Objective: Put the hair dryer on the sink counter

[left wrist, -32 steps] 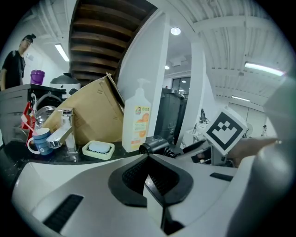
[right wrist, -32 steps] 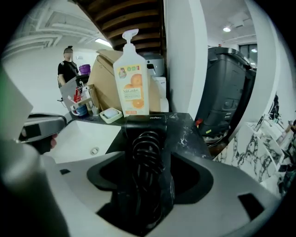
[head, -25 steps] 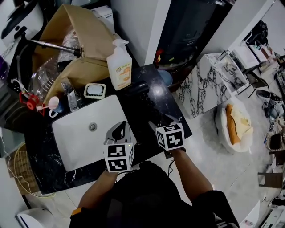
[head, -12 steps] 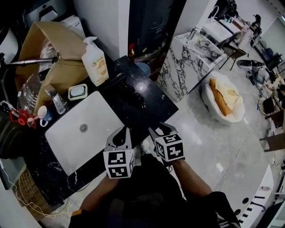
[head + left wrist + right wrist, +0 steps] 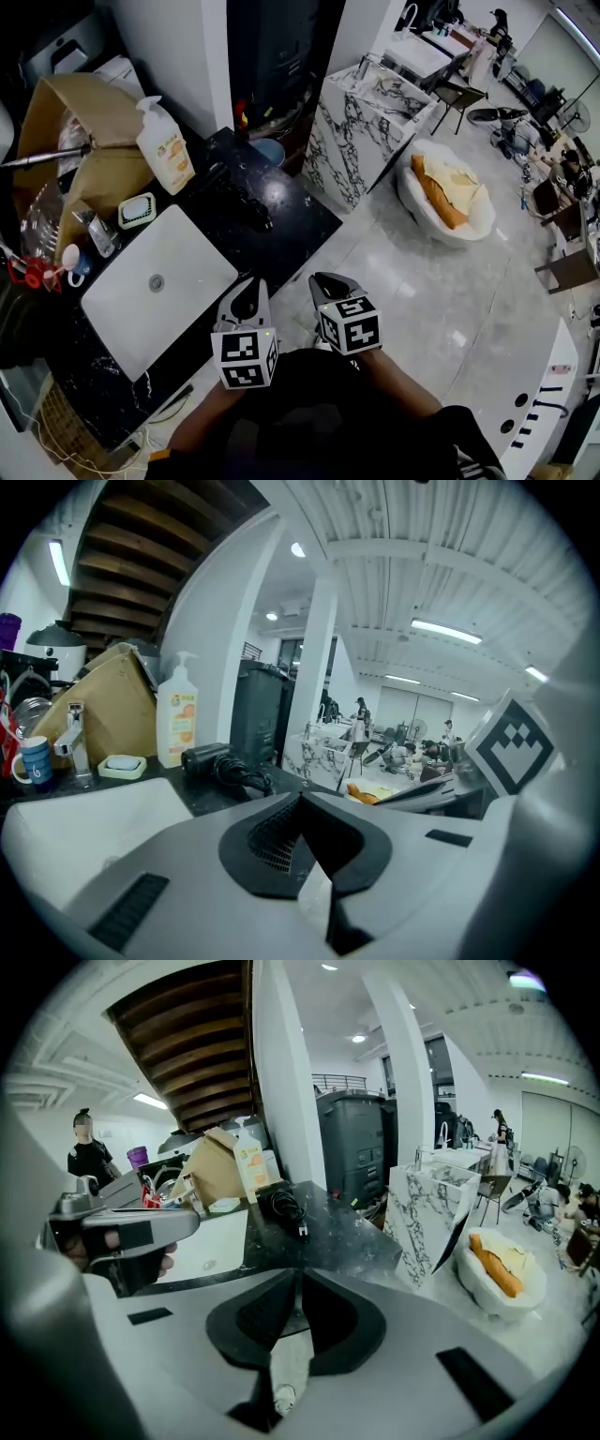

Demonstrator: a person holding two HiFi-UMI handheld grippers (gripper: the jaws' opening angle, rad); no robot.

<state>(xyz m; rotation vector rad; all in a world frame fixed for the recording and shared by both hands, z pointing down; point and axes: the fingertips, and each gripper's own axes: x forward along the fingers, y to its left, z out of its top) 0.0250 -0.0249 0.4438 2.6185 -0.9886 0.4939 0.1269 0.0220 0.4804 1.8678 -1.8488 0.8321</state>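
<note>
The black hair dryer (image 5: 240, 193) lies with its coiled cord on the black sink counter (image 5: 298, 228), to the right of the white basin (image 5: 131, 300). It also shows in the left gripper view, hair dryer (image 5: 217, 761), and in the right gripper view, hair dryer (image 5: 281, 1202). Both grippers hang side by side off the counter's front edge, over the floor. My left gripper (image 5: 246, 289) (image 5: 300, 799) is shut on nothing. The jaws of my right gripper (image 5: 331, 283) (image 5: 298, 1275) are closing and meet at the tips, with nothing between them.
A soap bottle (image 5: 164, 146), a soap dish (image 5: 137, 210), a faucet (image 5: 95, 231) and a brown paper bag (image 5: 86, 120) crowd the back of the counter. A marble block (image 5: 367, 114) and a white round cushion bed (image 5: 446, 199) stand on the floor to the right.
The view has pulled back from the counter. Both grippers have drawn away from the counter to over the floor. The right jaws have come together.
</note>
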